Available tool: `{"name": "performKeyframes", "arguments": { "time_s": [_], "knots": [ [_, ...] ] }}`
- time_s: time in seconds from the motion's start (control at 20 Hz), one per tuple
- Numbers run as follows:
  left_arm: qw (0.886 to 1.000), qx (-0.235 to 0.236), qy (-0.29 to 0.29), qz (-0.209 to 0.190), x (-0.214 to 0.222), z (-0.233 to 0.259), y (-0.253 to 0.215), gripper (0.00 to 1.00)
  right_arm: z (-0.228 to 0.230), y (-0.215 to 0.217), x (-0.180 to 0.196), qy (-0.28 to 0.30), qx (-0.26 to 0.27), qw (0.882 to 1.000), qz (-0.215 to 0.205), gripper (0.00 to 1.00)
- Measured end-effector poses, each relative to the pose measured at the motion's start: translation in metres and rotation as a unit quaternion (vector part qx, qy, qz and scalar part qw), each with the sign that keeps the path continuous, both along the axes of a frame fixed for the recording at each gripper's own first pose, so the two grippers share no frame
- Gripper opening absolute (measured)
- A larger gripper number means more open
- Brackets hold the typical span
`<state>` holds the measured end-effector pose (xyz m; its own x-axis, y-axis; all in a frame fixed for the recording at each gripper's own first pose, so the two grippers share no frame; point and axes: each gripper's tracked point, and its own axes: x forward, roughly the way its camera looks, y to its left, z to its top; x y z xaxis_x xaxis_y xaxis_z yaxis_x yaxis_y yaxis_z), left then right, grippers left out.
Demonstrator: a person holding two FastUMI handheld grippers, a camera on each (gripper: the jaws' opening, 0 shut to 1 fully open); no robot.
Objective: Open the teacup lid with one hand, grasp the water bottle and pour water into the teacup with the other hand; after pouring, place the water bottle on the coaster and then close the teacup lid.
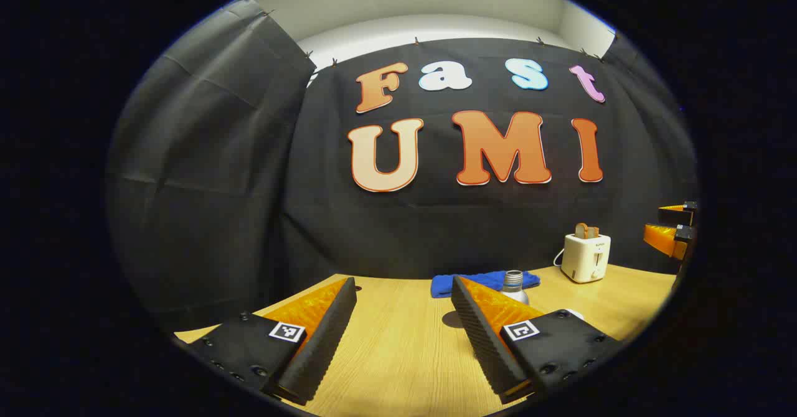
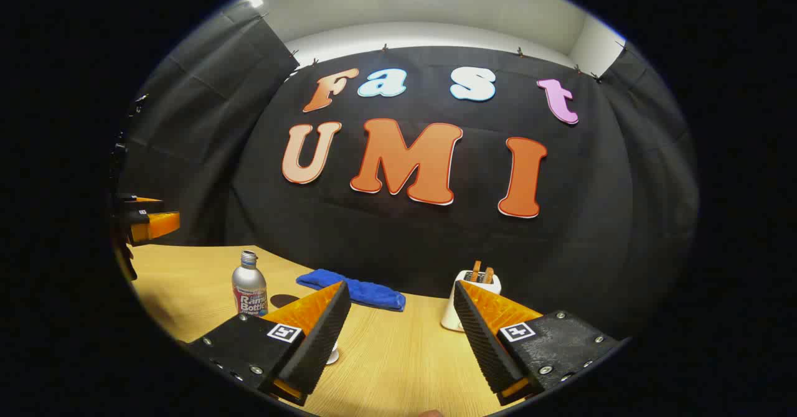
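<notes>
A silver water bottle (image 2: 249,285) with no cap stands upright on the wooden table (image 2: 398,367), left of my right gripper (image 2: 401,286), which is open and holds nothing. In the left gripper view the bottle's neck (image 1: 514,280) rises just behind one finger of my left gripper (image 1: 403,282), also open with nothing in it. Both grippers hover above the table, apart from the bottle. A small white sliver (image 2: 333,356) peeks out beside a right gripper finger; I cannot tell what it is. The left gripper (image 2: 148,218) also shows at the far left edge of the right gripper view.
A folded blue cloth (image 2: 352,289) lies at the back of the table by the black wall. A white toaster (image 1: 585,256) with toast in it stands at the back right. The right gripper (image 1: 669,223) shows at the right edge of the left gripper view.
</notes>
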<state>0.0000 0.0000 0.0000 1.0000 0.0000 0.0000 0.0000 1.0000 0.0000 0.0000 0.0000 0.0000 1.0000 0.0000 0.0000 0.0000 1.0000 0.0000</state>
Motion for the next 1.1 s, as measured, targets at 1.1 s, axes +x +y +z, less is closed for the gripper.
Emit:
{"name": "performKeyframes", "arguments": {
  "time_s": [1.1],
  "knots": [
    [0.996,-0.039,0.019,-0.084,0.015,-0.028,-0.066,1.0,-0.055,0.061,0.034,0.059,0.002,0.995,0.08,1.0]
  ]
}}
